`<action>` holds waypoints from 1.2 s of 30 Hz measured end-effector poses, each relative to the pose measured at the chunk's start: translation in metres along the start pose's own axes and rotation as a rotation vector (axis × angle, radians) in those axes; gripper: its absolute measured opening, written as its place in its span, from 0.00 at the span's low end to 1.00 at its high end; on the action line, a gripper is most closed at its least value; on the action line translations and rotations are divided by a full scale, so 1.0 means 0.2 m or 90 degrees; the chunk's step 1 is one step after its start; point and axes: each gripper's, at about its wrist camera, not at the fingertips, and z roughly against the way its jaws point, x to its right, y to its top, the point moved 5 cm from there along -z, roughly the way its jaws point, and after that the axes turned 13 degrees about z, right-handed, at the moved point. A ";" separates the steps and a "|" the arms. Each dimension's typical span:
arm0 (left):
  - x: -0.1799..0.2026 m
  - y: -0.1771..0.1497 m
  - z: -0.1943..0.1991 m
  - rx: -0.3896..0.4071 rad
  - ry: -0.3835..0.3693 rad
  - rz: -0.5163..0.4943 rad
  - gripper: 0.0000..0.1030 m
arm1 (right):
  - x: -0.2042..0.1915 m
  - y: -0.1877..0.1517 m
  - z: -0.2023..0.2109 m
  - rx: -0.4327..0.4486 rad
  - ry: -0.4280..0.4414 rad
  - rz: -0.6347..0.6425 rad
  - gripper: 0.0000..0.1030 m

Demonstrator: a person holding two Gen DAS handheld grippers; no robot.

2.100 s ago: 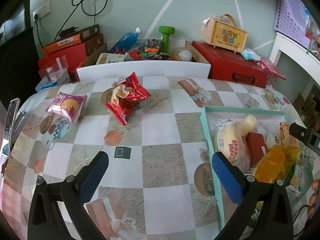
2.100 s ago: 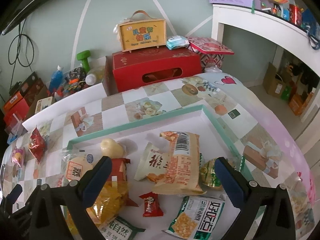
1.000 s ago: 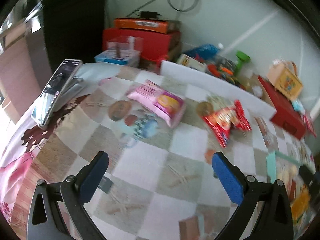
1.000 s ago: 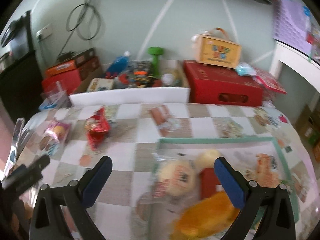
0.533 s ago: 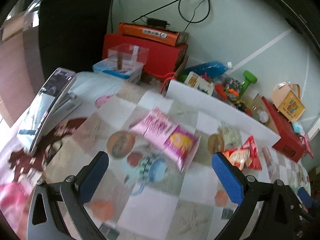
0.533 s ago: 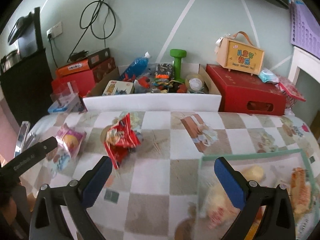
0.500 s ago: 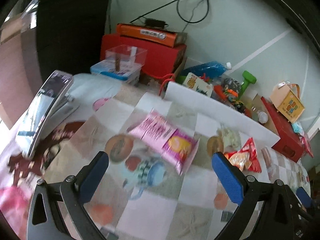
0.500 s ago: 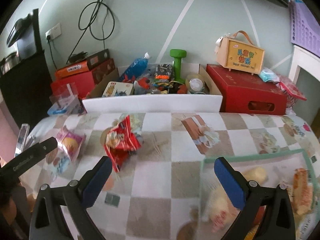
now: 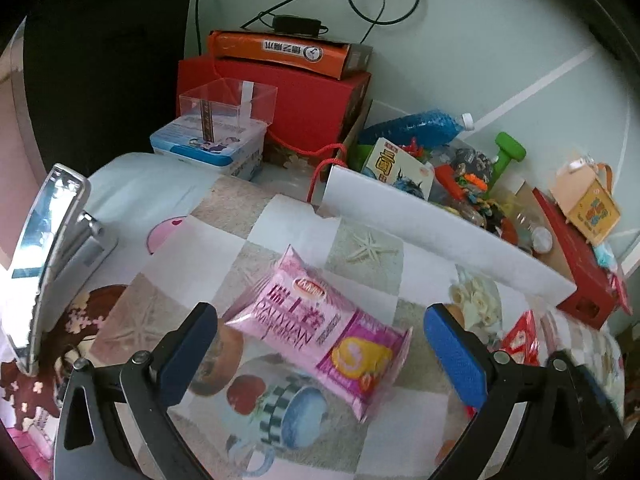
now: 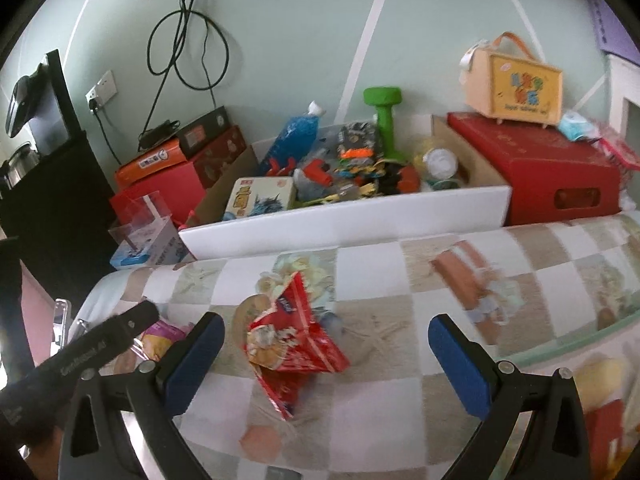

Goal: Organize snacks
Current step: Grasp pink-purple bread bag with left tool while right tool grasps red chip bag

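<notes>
Both fingers of the left gripper [image 9: 320, 354] stand spread wide in the left wrist view, their blue pads empty. Between them, on the checkered cloth of the desk [image 9: 288, 232], lies a pink snack packet [image 9: 320, 330] — flat, set at a slant, its yellow-printed end nearer the right finger and touching neither pad. A red snack bag [image 9: 520, 338] shows just past the right finger, partly hidden behind it. At the far left a shiny metal stand [image 9: 48, 256] leans at the desk edge. Beyond the far edge sits a white-fronted box of toys [image 9: 432, 224] holding a blue bottle [image 9: 416, 126] and a green dumbbell [image 9: 508, 156]; left of it are a red box [image 9: 304, 108] with an orange carton [image 9: 280, 50] on top.

From the right wrist view, the right gripper [image 10: 326, 358] is likewise spread wide and holds nothing. The red snack bag [image 10: 294, 344] lies crumpled on the desk between its fingers, closer to the left one and apart from both. The left gripper's black body [image 10: 92, 346] crosses the near left, with the pink snack packet [image 10: 160, 334] peeking out behind it. At the near right the teal rim of a tray [image 10: 568, 346] shows — blurred, with snacks inside that cannot be made out clearly. A yellow toy case [image 10: 516, 84] sits on a red carton [image 10: 540, 164] at the far right.
</notes>
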 end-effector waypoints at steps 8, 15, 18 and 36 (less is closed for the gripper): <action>-0.02 -0.04 -0.12 -0.034 0.008 0.018 1.00 | -0.06 -0.06 -0.12 -0.024 0.030 0.010 1.00; -0.02 -0.06 -0.17 -0.031 0.020 0.014 1.00 | -0.08 -0.09 -0.18 -0.035 0.039 0.016 0.92; -0.01 -0.06 -0.17 -0.025 0.020 0.006 0.90 | -0.08 -0.09 -0.18 -0.036 0.041 0.008 0.81; 0.02 -0.07 -0.12 -0.024 -0.037 0.012 0.42 | -0.05 -0.09 -0.12 -0.004 0.031 -0.003 0.53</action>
